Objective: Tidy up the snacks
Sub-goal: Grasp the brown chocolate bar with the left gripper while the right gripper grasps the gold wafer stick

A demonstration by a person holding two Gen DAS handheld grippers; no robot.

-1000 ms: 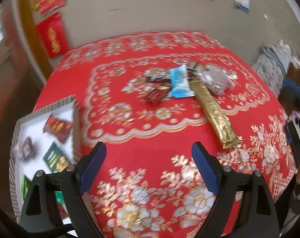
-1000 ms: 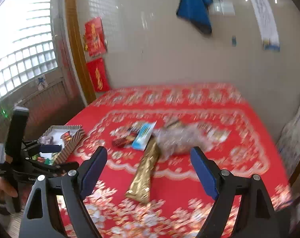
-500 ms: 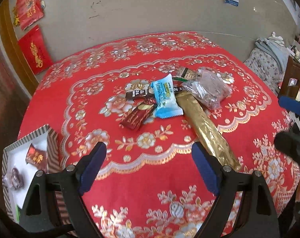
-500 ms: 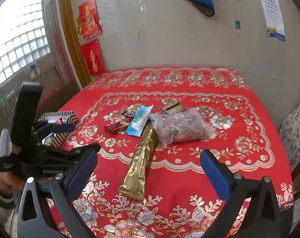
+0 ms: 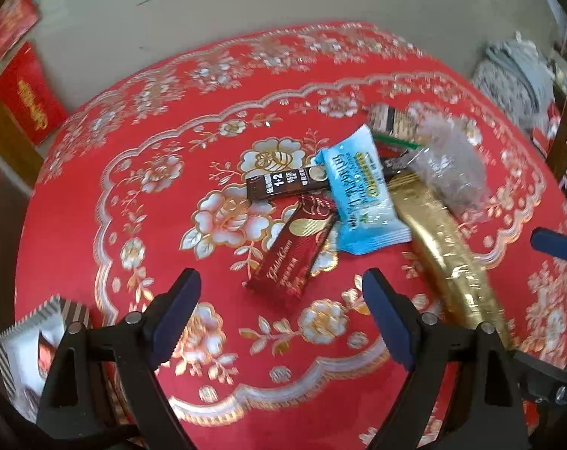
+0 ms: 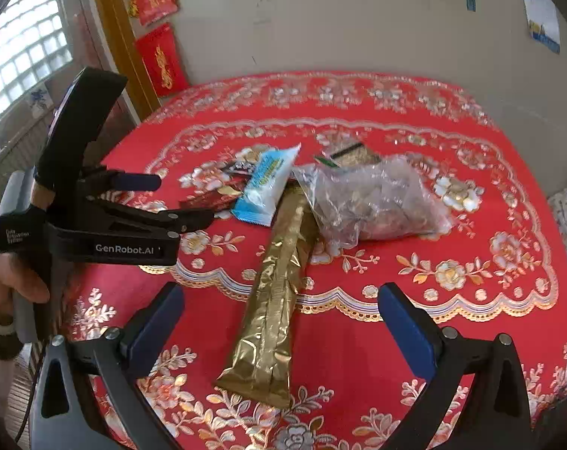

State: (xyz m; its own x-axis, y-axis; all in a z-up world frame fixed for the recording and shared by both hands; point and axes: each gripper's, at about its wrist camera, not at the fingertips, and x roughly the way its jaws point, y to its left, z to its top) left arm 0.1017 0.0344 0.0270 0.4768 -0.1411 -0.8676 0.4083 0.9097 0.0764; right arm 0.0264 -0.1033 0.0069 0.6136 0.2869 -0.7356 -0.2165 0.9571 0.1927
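I see the left gripper (image 5: 281,309) with jaws spread wide and nothing between them, hanging above the red floral tablecloth (image 5: 152,232) just short of the dark red snack bar (image 5: 292,249). The right gripper (image 6: 279,324) is wide too; its jaws have just been opening, nothing clamped, and the near end of the long gold foil pack (image 6: 274,307) lies on the cloth between them, untouched. The snack pile sits mid-table: brown sachet (image 5: 283,185) (printed "1+2"), light blue packet (image 5: 362,191) overlapping the red bar and the gold pack, and a clear plastic bag (image 6: 373,202) touching the gold pack's far end. A striped-rim tray (image 5: 24,341) holding a few snacks sits at the table's left edge, well apart from the pile.
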